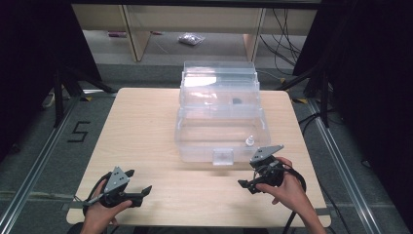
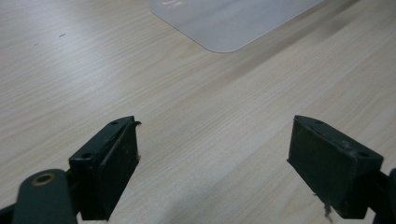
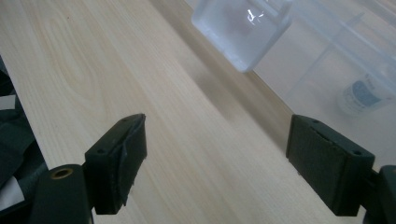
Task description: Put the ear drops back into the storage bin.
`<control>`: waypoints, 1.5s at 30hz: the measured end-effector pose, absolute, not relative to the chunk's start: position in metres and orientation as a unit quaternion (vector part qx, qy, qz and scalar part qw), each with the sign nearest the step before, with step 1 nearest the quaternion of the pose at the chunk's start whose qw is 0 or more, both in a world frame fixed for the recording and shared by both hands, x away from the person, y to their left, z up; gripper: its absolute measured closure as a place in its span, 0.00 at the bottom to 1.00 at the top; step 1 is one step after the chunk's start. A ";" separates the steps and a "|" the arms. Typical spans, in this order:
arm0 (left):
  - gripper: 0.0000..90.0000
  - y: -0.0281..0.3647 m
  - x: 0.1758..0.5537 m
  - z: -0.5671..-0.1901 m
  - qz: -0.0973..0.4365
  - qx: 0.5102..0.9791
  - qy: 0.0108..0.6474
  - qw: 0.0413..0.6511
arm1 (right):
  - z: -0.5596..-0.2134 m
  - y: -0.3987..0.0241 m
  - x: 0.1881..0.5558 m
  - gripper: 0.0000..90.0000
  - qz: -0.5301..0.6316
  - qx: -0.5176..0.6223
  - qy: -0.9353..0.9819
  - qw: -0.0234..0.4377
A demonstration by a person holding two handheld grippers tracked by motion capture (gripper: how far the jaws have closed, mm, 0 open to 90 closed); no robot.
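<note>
We see a clear plastic box (image 1: 221,124) at the middle of the table (image 1: 146,126), lid up. We judge it light, stiff and slippery, best taken by its front latch (image 1: 223,156). Left gripper (image 1: 137,183) and right gripper (image 1: 259,171) gape wide, empty.

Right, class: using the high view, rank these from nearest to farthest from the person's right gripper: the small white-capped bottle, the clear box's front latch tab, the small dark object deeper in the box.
From the right gripper:
1. Small white-capped bottle, in the clear plastic box's front right corner.
2. Clear front latch tab, at the middle of the front wall; nearly tied with the bottle.
3. Small dark object, farther back inside.
</note>
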State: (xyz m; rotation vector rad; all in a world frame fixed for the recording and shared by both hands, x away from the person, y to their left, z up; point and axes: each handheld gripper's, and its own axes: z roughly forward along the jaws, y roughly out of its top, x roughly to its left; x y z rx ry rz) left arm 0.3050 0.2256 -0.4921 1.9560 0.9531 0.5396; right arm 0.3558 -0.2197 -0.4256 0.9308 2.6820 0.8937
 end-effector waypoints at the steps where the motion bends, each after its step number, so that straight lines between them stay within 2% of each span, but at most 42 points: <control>1: 0.17 0.226 0.305 -0.492 0.217 0.786 0.383 0.435 | -0.428 -0.221 0.357 0.24 0.304 0.292 0.902 0.093; 25: 0.17 0.226 0.305 -0.492 0.216 0.786 0.383 0.435 | -0.463 -0.230 0.342 0.22 0.320 0.313 0.890 0.091; 35: 0.17 0.226 0.305 -0.492 0.216 0.786 0.382 0.435 | -0.476 -0.234 0.334 0.22 0.304 0.331 0.891 0.065; 39: 0.17 0.226 0.305 -0.492 0.217 0.786 0.382 0.434 | -0.482 -0.235 0.332 0.22 0.316 0.323 0.888 0.088; 41: 0.17 0.226 0.305 -0.492 0.217 0.786 0.382 0.434 | -0.481 -0.235 0.329 0.22 0.317 0.338 0.883 0.070; 42: 0.17 0.226 0.305 -0.492 0.217 0.786 0.382 0.434 | -0.482 -0.237 0.330 0.22 0.323 0.326 0.884 0.085; 45: 0.17 0.226 0.305 -0.492 0.216 0.787 0.382 0.434 | -0.482 -0.240 0.327 0.21 0.319 0.334 0.883 0.080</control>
